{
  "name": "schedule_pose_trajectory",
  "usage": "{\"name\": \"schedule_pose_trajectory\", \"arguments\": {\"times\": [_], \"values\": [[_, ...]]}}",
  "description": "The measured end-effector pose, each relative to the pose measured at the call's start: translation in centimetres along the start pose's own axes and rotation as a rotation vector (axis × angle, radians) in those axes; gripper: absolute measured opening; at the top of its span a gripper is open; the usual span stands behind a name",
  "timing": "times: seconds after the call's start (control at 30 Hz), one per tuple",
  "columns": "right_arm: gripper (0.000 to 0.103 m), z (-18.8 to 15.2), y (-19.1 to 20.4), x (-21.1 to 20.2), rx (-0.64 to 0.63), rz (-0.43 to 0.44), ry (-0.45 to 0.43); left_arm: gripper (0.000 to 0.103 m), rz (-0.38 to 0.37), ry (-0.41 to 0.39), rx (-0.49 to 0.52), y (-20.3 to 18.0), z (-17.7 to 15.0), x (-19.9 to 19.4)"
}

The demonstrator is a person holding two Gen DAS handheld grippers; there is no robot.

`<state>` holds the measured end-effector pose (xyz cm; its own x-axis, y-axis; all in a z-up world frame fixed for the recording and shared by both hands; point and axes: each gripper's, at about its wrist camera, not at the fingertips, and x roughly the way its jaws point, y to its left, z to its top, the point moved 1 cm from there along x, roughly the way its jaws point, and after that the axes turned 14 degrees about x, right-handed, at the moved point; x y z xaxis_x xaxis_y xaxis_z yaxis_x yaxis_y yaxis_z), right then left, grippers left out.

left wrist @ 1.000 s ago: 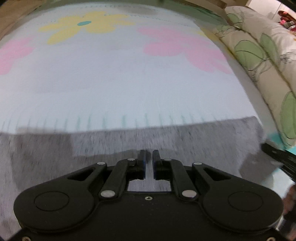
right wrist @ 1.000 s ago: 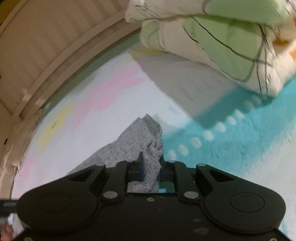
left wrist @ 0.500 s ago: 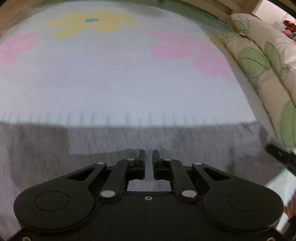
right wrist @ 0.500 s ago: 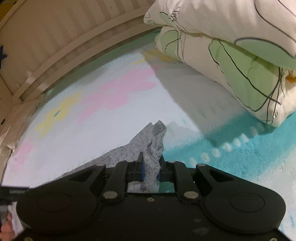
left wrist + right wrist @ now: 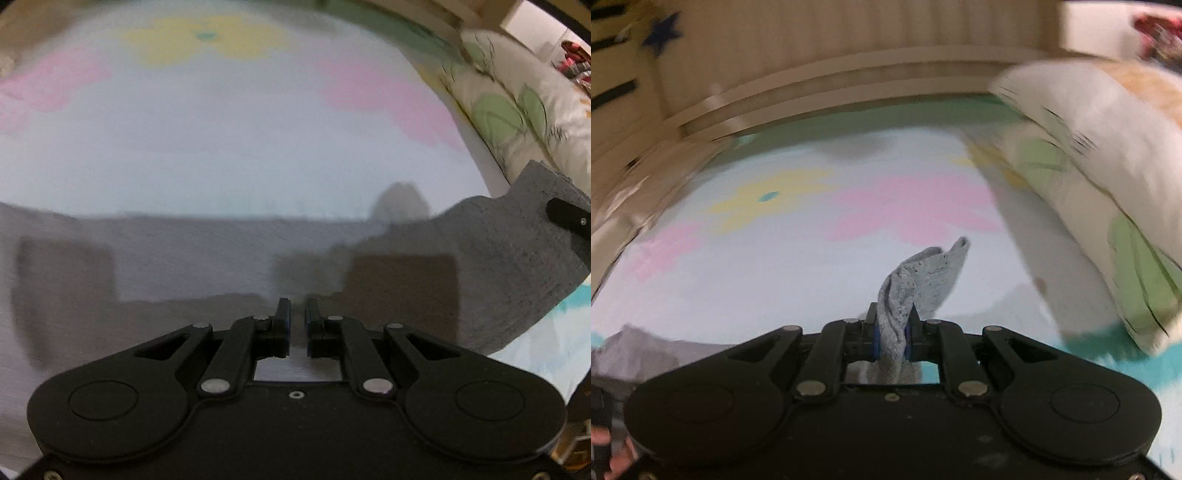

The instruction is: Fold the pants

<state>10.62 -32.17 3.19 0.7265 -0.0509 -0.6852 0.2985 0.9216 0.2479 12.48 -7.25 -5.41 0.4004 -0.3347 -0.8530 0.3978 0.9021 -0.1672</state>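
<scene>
**Right corner lifted, left grip unclear**

The bed (image 5: 258, 147), under a pale sheet with pink and yellow flowers, fills both views, and everything here is placed against it. A stack of leaf-print pillows (image 5: 1108, 166) lies along its right side, with a wooden slatted frame (image 5: 849, 85) at its far end.

The grey pants (image 5: 498, 266) lie spread across the near part of the bed, flat in the middle and on the left. Their right end rises off the sheet in a curved flap.

The right tool (image 5: 892, 334) is closed tight on a bunched corner of the pants, which stands up in a twist beyond the jaws, clear of the sheet. The left tool (image 5: 297, 315) sits low over the flat cloth with its jaws nearly together and only a narrow slit between them. Whether any cloth is pinched there I cannot tell; the view is blurred.

Judged from this, the fold across the bed is under way, and the risks lie in the uneven hold. If the left tool holds nothing, the right pull may drag the whole garment sideways instead of folding it. The bunched right corner could slip from the jaws, or land twisted and leave a crooked edge. The raised flap is also near the pillows and might snag on them.
</scene>
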Motion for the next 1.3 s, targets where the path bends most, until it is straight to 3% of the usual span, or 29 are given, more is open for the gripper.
{"name": "schedule_pose_trajectory", "arguments": {"times": [0.2, 0.33, 0.4, 0.43, 0.57, 0.67, 0.8, 0.9, 1.03, 1.2, 1.23, 1.3], "values": [[0.013, -3.2, 11.8, -1.1, -0.204, 0.143, 0.069, 0.014, 0.085, -0.067, -0.081, 7.4, -0.7, -7.1], [0.013, -9.7, 19.0, 0.4, -0.338, 0.207, 0.167, 0.014, 0.174, -0.114, -0.11, 11.1, -2.1, -10.2], [0.014, -13.3, 21.1, 1.6, -0.382, 0.201, 0.212, 0.014, 0.196, -0.119, -0.124, 12.0, -2.4, -10.5], [0.019, -15.0, 21.9, 2.5, -0.384, 0.185, 0.247, 0.015, 0.192, -0.119, -0.134, 12.7, -2.7, -10.8], [0.03, -19.5, 23.1, 3.7, -0.309, 0.174, 0.389, 0.015, 0.168, -0.085, -0.149, 13.5, -3.2, -10.2], [0.029, -19.0, 22.9, 2.8, -0.301, 0.218, 0.412, 0.015, 0.155, -0.083, -0.159, 14.4, -3.7, -10.3], [0.03, -15.4, 20.3, 1.2, -0.226, 0.247, 0.384, 0.015, 0.116, -0.071, -0.169, 14.5, -3.9, -9.9], [0.031, -12.4, 17.8, 0.8, -0.176, 0.192, 0.331, 0.015, 0.06, -0.056, -0.182, 14.0, -4.4, -8.7], [0.031, -9.0, 14.4, 0.3, -0.126, 0.13, 0.273, 0.015, -0.049, 0.021, -0.236, 12.9, -5.6, -6.2], [0.032, -7.2, 11.9, -0.1, -0.071, 0.124, 0.234, 0.016, -0.118, 0.08, -0.264, 10.9, -7.0, -3.7], [0.032, -6.9, 11.5, -0.4, -0.069, 0.134, 0.234, 0.017, -0.114, 0.097, -0.263, 10.6, -7.1, -3.3], [0.032, -7.0, 11.9, -0.7, -0.086, 0.148, 0.231, 0.032, -0.09, 0.133, -0.275, 10.4, -7.6, -2.3]]}}
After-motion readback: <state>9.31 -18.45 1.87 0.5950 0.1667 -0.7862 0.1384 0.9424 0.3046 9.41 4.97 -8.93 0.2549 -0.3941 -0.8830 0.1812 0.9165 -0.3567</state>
